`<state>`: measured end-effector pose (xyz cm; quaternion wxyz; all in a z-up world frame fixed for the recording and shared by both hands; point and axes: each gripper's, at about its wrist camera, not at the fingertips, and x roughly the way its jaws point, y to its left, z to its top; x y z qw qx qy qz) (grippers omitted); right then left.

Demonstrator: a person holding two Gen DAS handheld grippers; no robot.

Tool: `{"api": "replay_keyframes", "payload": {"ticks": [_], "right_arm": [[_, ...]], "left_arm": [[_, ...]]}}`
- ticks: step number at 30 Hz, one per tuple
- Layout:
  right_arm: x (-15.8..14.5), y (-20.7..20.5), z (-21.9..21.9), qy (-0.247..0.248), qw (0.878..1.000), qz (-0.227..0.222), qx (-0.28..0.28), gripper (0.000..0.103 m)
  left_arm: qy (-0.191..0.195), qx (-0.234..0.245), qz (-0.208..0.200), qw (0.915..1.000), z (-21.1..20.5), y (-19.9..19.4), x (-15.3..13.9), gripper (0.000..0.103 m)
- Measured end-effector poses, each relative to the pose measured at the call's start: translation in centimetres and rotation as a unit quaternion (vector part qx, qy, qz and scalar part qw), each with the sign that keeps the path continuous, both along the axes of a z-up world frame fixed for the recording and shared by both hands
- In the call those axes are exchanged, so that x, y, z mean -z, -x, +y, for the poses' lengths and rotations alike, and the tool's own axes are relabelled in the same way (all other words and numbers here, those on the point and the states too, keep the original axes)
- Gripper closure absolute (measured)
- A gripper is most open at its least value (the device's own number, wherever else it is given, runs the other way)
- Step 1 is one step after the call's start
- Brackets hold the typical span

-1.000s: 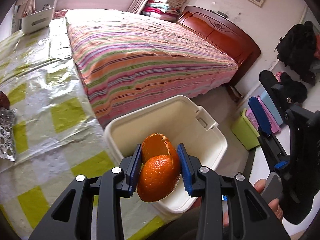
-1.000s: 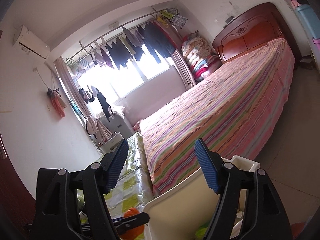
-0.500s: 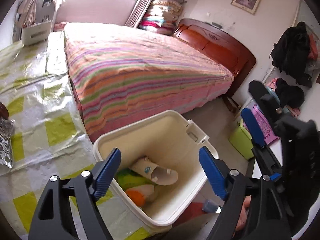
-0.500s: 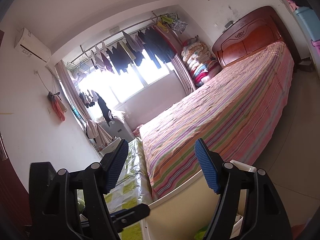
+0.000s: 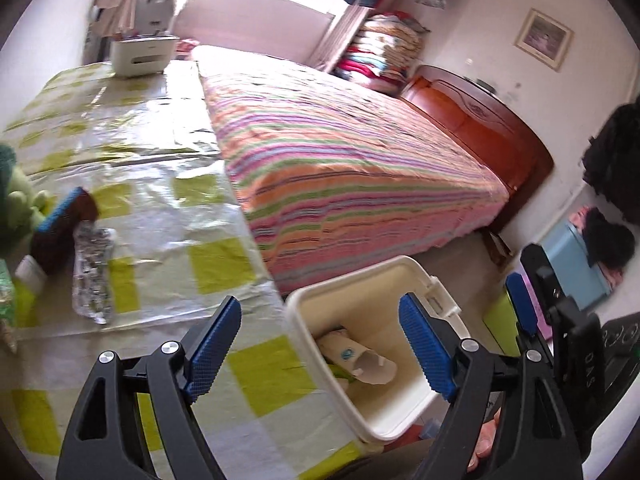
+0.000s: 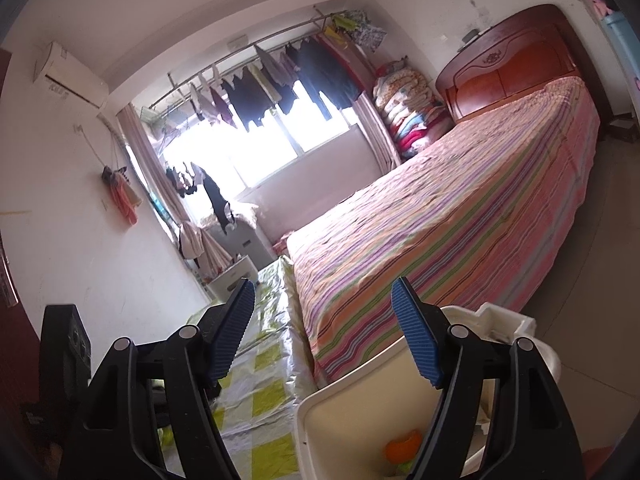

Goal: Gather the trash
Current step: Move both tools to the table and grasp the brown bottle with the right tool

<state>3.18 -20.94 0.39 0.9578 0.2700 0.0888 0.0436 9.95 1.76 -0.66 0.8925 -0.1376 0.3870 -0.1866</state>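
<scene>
At the far left of the left wrist view, a green plush toy (image 5: 16,200) and a dark block with a blue top (image 5: 64,228) sat at the edge of the tabletop (image 5: 168,216). Neither looked like trash. Just to their right lay a crumpled foil wrapper (image 5: 92,276), flat on the glossy checked cover, and it seemed the likeliest next pick. The left tool (image 5: 320,308) hung with its jaws wide apart and nothing between them, above the tabletop's edge and the near rim of the cream bin (image 5: 344,280). The bin sat beside the tabletop at the foot of the striped bed (image 5: 340,152). It already held a cardboard tube (image 5: 360,360) and, in the right wrist view, a piece of orange peel (image 6: 402,446). To do the step well, the left tool probably needed to swing leftward to the wrapper, keeping clear of the toy and the block. It would do best to come down with its pads across the wrapper's narrow width and close gently, since foil crushes and can slide on slick plastic. It should also avoid pinching the cover. The right tool (image 6: 326,320) pointed over the bin towards the window, its jaws opening with nothing between them. Its best course was probably to stay clear of the bin's mouth.
</scene>
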Motion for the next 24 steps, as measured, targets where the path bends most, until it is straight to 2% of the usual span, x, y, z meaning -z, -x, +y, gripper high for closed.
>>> {"api": "replay_keyframes", "payload": {"ticks": [7, 11, 17, 24], "right_arm": [[-1.1, -1.5, 2.9, 0.029, 0.999, -0.004, -0.04, 0.032], [-2.8, -2.8, 6.0, 0.056, 0.995, -0.018, -0.083, 0.03], [-4.0, -5.0, 12.3, 0.088, 0.983, -0.029, -0.161, 0.03], [-4.6, -8.3, 19.7, 0.122, 0.96, -0.026, -0.249, 0.028]], "left_arm": [[0.005, -0.031, -0.013, 0.9994, 3.1, 1.0, -1.9, 0.024], [-0.011, -0.049, -0.036, 0.9981, 5.8, 2.1, -3.8, 0.024], [-0.021, -0.082, -0.055, 0.9948, 10.8, 2.8, -4.3, 0.024], [-0.04, -0.171, -0.054, 0.9829, 19.1, 3.2, -2.6, 0.024]]}}
